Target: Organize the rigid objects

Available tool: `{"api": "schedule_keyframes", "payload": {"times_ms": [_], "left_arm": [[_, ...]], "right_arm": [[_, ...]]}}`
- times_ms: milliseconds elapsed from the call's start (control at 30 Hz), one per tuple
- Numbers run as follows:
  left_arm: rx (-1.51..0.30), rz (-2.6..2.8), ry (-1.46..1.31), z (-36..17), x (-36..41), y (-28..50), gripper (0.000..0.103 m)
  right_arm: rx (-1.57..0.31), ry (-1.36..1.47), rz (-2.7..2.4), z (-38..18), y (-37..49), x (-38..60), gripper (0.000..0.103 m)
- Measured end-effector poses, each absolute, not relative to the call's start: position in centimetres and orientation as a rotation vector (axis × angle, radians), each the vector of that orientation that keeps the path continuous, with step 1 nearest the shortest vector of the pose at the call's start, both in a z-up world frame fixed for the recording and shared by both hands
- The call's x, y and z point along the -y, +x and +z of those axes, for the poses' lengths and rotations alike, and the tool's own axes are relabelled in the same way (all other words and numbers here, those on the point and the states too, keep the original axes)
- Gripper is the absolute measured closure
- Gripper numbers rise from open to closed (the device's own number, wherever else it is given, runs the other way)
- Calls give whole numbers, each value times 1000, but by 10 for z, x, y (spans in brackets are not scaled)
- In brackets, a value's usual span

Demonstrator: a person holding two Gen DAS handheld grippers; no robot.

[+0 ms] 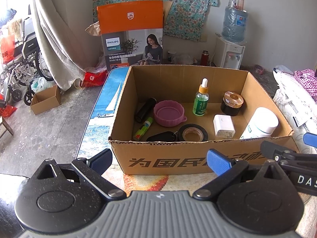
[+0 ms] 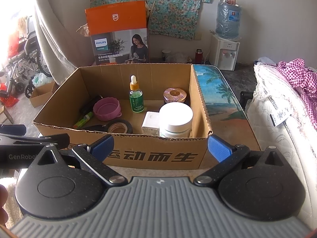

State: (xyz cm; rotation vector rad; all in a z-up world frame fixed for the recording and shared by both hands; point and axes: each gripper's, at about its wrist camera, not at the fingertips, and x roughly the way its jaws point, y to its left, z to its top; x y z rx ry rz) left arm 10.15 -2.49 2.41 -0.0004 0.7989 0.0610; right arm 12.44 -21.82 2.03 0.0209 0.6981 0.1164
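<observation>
We hold both tongs wide open and empty: left gripper (image 1: 159, 161), right gripper (image 2: 160, 147), side by side just short of the near wall of the open brown cardboard box (image 1: 178, 158) on the printed table. Inside: white round-lidded jar (image 2: 176, 120) in the near right corner, white rectangular adapter (image 1: 223, 126) beside it, black tape roll (image 1: 193, 132), pink ribbed bowl (image 1: 169, 113), green dropper bottle (image 1: 201, 101), dark jar with copper lid (image 1: 232, 102). Box floor is bare mid-rear; torn rims all round.
</observation>
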Motion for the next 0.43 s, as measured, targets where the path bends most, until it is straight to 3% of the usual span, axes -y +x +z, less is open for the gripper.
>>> {"api": "schedule_keyframes", "payload": {"times_ms": [433], "left_arm": [[-801, 61, 0, 27, 26, 101, 1]], "right_arm": [[-699, 20, 114, 21, 122, 218, 1]]}}
